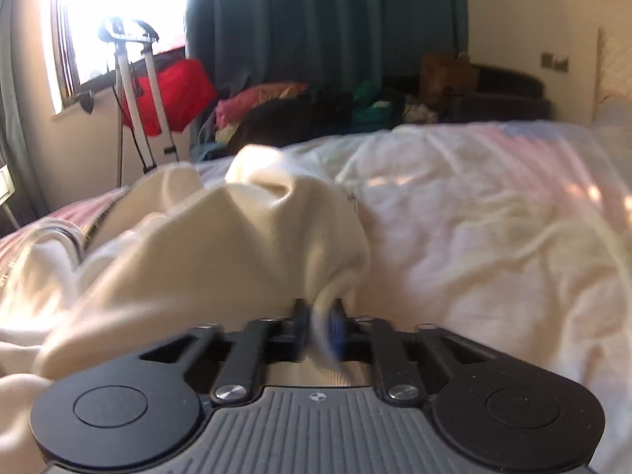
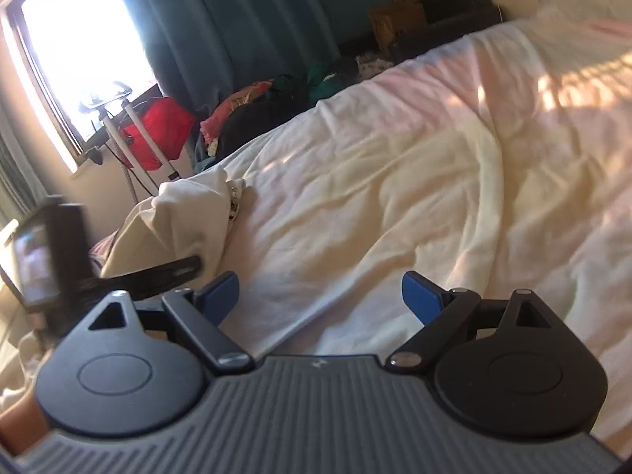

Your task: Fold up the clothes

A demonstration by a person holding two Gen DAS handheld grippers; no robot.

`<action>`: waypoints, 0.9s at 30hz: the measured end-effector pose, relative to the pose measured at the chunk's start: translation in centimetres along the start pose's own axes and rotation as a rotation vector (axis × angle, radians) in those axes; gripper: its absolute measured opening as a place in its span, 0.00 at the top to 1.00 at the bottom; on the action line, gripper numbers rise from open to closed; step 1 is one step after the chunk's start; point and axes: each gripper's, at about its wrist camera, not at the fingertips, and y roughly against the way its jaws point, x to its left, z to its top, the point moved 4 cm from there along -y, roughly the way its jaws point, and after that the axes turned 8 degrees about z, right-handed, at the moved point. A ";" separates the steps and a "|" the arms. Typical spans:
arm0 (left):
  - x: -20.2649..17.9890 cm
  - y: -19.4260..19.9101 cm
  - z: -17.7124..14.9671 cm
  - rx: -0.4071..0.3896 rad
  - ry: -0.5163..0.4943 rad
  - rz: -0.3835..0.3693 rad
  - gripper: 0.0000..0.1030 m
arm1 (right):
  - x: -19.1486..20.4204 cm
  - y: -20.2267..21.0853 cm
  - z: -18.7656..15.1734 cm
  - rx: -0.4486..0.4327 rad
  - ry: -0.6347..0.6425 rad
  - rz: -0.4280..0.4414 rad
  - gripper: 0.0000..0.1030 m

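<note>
Cream garment (teal curtain)

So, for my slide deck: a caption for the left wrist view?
Left hand-held gripper shut on a cream garment, lifting it off the white bedsheet.

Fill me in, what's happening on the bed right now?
The left gripper is shut on a cream garment, lifting a bunched edge of it off the white bedsheet. The right gripper is open and holds nothing, over bare sheet beside the garment. No fold shows so far.
</note>
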 end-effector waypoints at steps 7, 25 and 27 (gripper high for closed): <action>5.0 11.9 -1.6 -0.091 0.044 -0.099 0.93 | 0.9 2.3 0.7 -0.059 0.015 0.051 0.12; 12.0 24.2 -14.3 0.000 0.268 -0.124 0.54 | -1.7 6.6 -0.3 0.141 -0.480 0.458 0.27; 12.6 24.8 -14.7 -0.002 0.313 -0.125 0.51 | -1.9 5.8 0.5 0.156 -0.505 0.451 0.29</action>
